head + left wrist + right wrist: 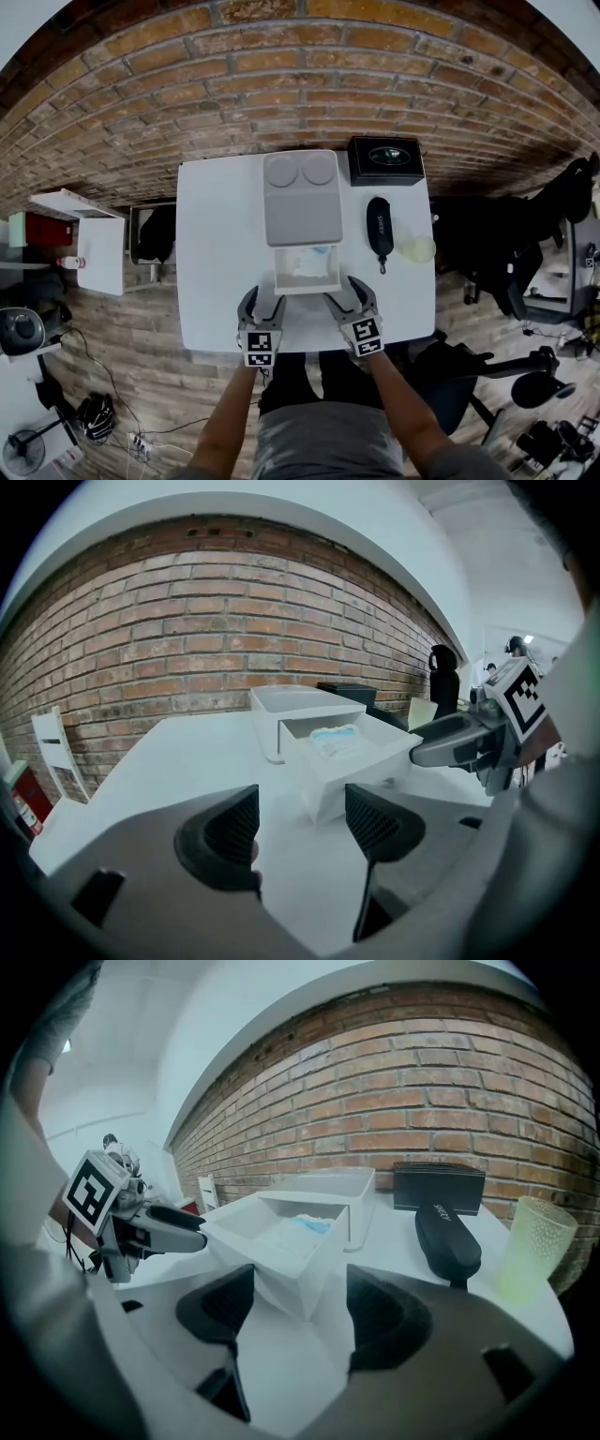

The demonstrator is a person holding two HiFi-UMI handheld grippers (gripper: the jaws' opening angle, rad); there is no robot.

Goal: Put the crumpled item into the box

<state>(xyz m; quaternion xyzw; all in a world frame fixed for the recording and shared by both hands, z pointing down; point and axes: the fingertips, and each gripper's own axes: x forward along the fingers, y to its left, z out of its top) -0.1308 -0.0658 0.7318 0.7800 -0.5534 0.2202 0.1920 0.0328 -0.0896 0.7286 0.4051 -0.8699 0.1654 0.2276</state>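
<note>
Left gripper point(264, 303) and right gripper point(346, 296) stand released and empty, one at each near corner of the box point(305, 287). Just ahead, between them, the crumpled item point(311, 262) lies inside the box. Placement appears complete; the next move likely calls for backing both grippers clear.

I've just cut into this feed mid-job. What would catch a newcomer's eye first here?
First, the open white box in the middle of the white table, with a crumpled white-and-blue item lying inside it. Next, the left gripper and right gripper at the table's near edge, one on each side of the box's open end, both with jaws apart and empty. To the right lie a black case and a pale cup.
</note>
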